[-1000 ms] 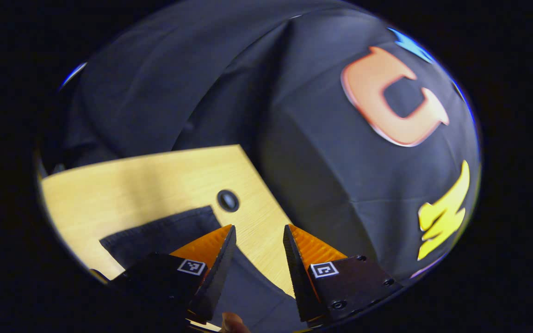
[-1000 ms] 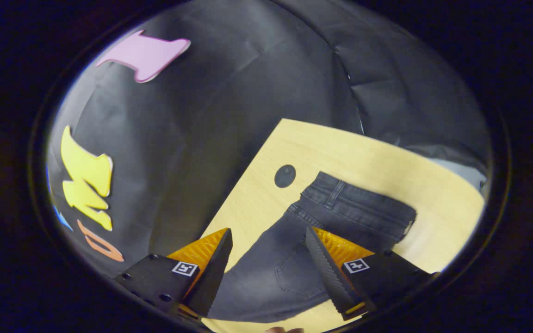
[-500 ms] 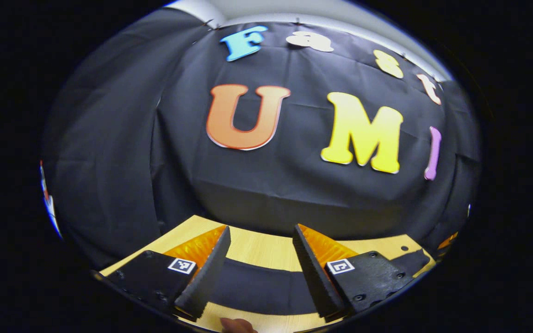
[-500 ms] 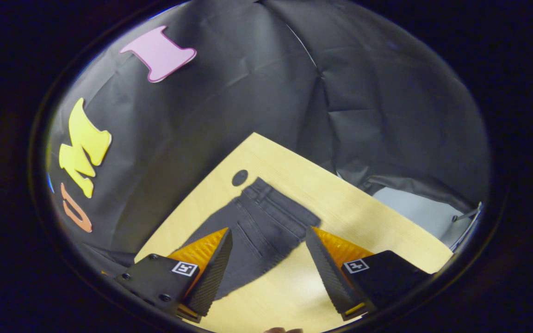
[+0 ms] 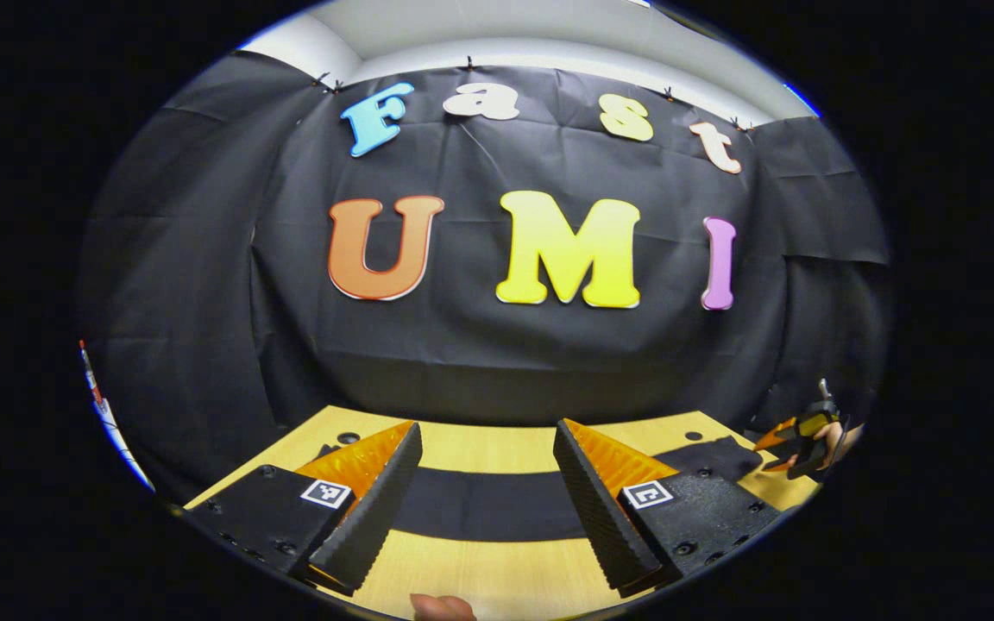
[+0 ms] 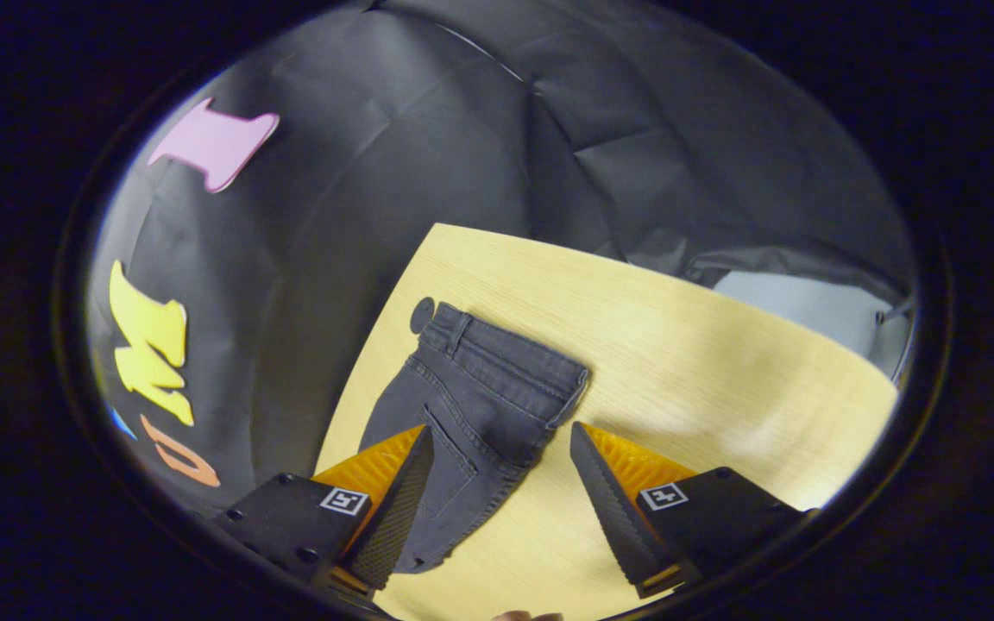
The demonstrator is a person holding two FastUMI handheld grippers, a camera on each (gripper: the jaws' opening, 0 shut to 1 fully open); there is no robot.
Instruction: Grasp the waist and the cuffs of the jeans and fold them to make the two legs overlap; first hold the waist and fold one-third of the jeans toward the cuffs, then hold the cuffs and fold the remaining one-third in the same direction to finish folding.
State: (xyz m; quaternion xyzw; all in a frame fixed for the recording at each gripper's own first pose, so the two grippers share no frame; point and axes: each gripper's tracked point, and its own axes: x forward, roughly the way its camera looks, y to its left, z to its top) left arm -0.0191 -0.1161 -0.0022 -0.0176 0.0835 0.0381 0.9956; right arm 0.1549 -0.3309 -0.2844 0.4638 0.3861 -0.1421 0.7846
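A pale wood table (image 5: 497,448) crosses the bottom of the left gripper view. In the right gripper view it fills the lower right and centre, one corner pointing to the upper middle. A dark round hole (image 6: 422,315) sits near its left edge there; two such holes (image 5: 347,438) show near its far edge in the left gripper view. Black cloth (image 5: 204,259) hangs behind the table. A white ceiling (image 5: 506,26) shows along the top of the left gripper view.
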